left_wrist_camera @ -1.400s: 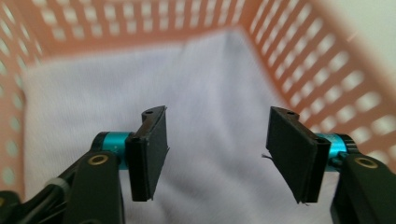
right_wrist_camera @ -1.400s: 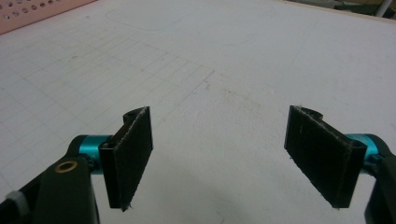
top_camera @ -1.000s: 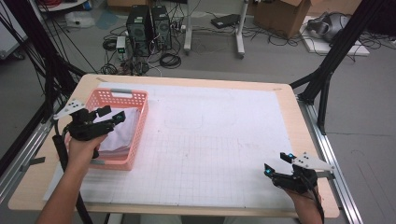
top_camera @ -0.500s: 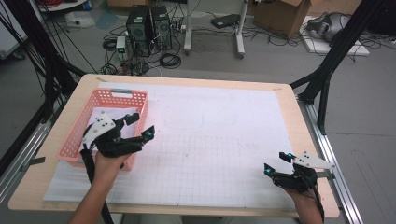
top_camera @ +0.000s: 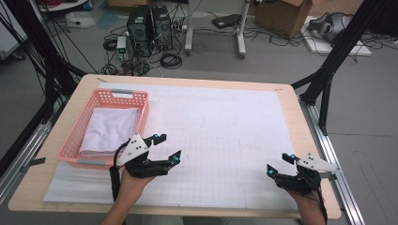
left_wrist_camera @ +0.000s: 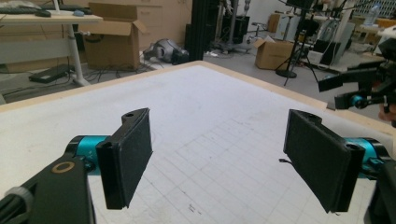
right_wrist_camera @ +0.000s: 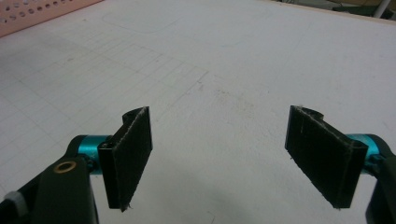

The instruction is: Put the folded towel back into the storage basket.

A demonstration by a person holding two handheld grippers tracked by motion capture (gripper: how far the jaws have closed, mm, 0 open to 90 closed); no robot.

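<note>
On the pale wooden tabletop [top_camera: 28,187], covered for most of its surface by a white gridded paper sheet [top_camera: 225,136], a salmon-pink perforated plastic basket [top_camera: 80,123] sits near the left edge, its far end toward the far-left corner. Inside the basket lies a folded white cloth [top_camera: 110,131], flat on the bottom and reaching most of the way from the near wall toward the far one. The left gripper [top_camera: 168,149], black with teal joints and a grey three-cornered plate on top, is held above the paper just beside the basket's near-right corner, apart from the basket and pointing toward the middle of the tabletop. In the left gripper view its two black padded jaws stand wide apart with nothing between them but the gridded sheet, and the left gripper [left_wrist_camera: 217,161] looks across to the far-right corner of the tabletop. The right gripper [top_camera: 280,164] is near the near-right corner, close to the near edge, held by a hand that comes in from the bottom of the high view. In the right gripper view the right gripper [right_wrist_camera: 219,158] also has its jaws spread wide and empty over bare paper, with a strip of the pink basket at the upper left.
</note>
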